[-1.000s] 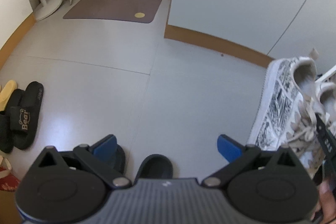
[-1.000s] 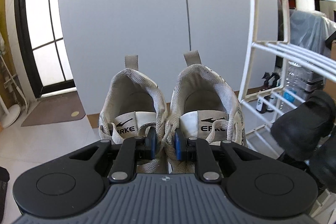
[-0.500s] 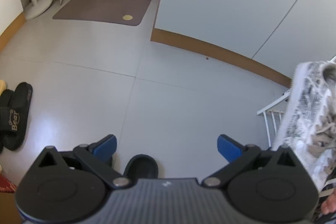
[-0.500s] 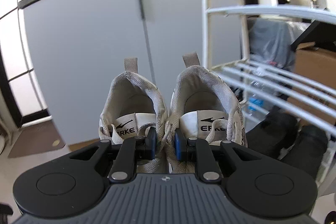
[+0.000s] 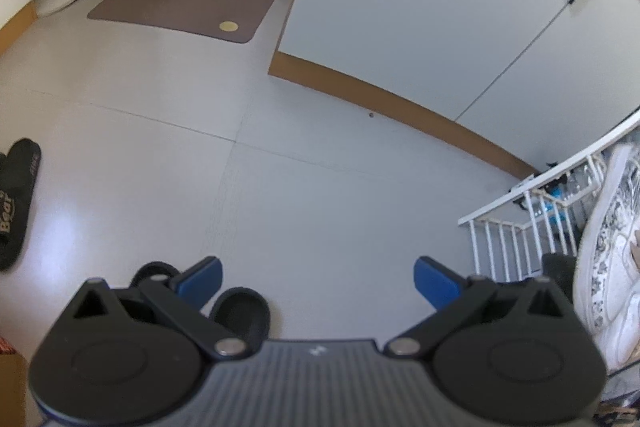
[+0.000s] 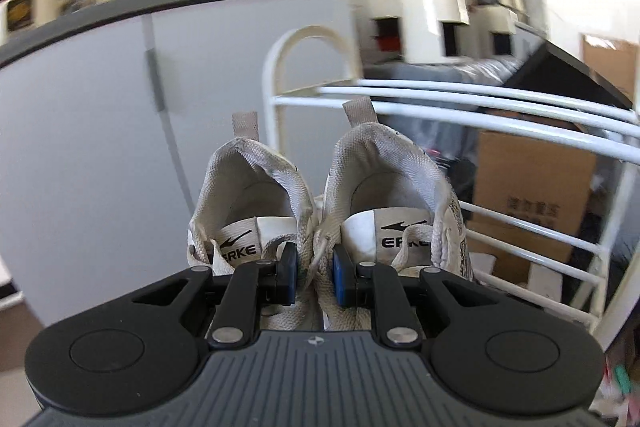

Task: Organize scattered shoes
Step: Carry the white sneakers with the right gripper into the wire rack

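Floor (image 5: pixel 328 187) is pale grey, with a brown mat (image 5: pixel 184 3) by the door and grey cupboards (image 6: pixel 80 131). White shoes (image 6: pixel 320 211) with worn heels hang pinched together in the right gripper (image 6: pixel 314 277), before a white rack (image 6: pixel 500 115). Left gripper (image 5: pixel 316 281) gapes wide, empty, over black slippers (image 5: pixel 240 315).

Woven cloth sneakers (image 6: pixel 320 211); glossy white metal rack (image 6: pixel 500 115); smooth, sheeny floor (image 5: pixel 300 195)

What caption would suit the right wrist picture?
Right gripper pinching a pair of white sneakers together, held up before a white shoe rack.
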`<state>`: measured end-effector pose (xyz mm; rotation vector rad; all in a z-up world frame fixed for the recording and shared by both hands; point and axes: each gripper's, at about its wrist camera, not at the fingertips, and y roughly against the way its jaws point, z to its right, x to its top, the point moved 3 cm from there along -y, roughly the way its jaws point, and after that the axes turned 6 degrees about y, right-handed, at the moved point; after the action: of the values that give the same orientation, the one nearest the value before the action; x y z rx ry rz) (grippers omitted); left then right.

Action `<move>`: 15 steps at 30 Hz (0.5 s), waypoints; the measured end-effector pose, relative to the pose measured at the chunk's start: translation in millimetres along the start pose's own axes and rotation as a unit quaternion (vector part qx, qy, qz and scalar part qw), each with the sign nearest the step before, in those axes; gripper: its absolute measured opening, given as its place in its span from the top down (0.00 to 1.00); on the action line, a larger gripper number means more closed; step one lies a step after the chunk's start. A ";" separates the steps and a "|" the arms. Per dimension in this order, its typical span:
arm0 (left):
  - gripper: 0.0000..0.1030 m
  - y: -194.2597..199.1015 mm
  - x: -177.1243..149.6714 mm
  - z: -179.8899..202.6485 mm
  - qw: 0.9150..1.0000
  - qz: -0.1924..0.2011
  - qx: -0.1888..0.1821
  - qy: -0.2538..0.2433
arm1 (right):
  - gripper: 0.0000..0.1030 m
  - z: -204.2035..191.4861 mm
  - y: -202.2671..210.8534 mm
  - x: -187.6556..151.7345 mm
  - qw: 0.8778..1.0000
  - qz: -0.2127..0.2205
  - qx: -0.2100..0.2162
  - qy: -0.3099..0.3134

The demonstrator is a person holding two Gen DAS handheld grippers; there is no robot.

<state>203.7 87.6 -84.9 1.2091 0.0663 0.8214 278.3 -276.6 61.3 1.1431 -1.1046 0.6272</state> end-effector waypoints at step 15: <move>0.00 -3.4 5.8 -10.4 0.999 -0.007 -0.025 0.027 | 0.81 48.7 -37.0 17.6 0.994 -0.030 -0.076 -0.071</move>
<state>204.8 99.0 -89.7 1.1387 0.0984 0.8398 298.9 -336.7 63.7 1.0966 -1.2132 0.4133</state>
